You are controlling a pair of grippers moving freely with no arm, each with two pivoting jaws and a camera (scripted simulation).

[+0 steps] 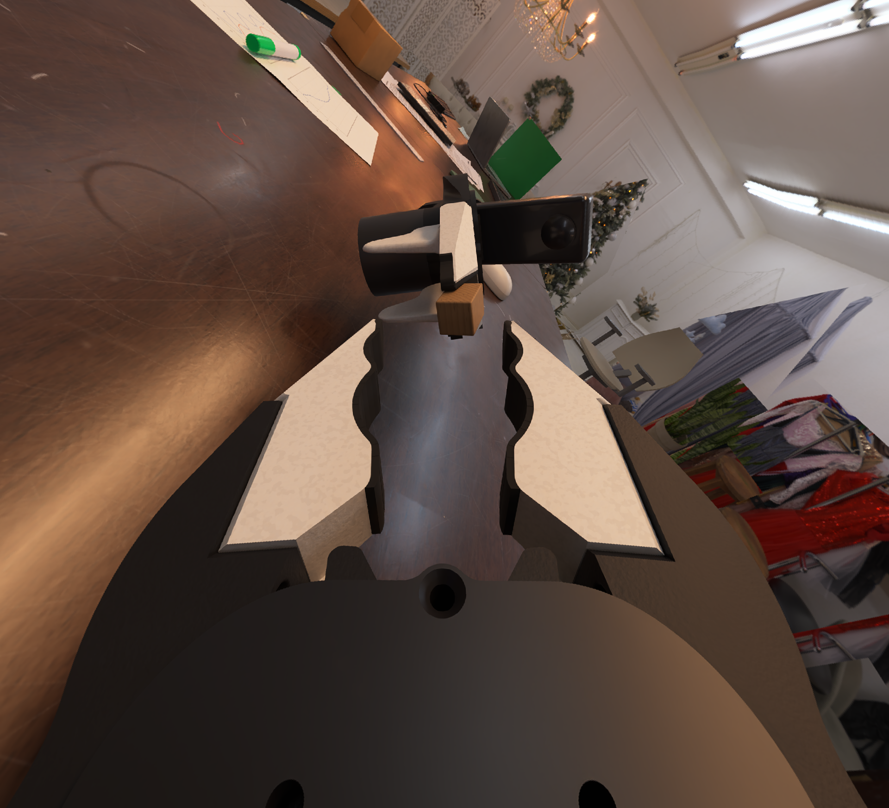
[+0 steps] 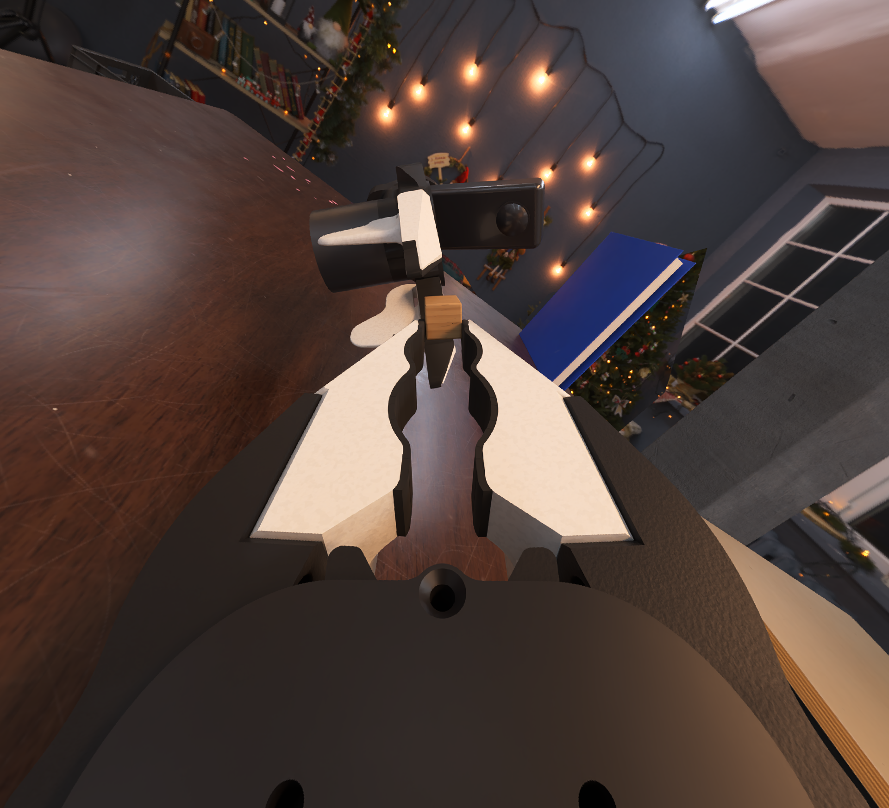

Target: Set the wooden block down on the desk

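We see one block (image 2: 442, 316), pinched at the very tips of the right gripper (image 2: 442, 329). The jaws are narrowed to the block's width, one finger on each side face, and most of the block sticks out past the tips. The left gripper (image 1: 440, 328) is spread wide and has nothing in it. The block sits beyond its tips, roughly centred on the gap and apart from both fingers. In the right wrist view a dark finger of the left gripper shows just below the block; we cannot tell if they touch. The block is over the desk (image 1: 144, 255), close to the edge on the right of both views, and appears to be off the surface.

Counts:
- two grippers
- one block
- one green-capped marker (image 1: 272, 46), lying on one paper sheet (image 1: 332, 111) toward the far edge
- one cardboard box (image 1: 365, 39) at the far edge
- one green book (image 1: 524, 159)
- one blue book (image 2: 601, 304), propped at the right edge
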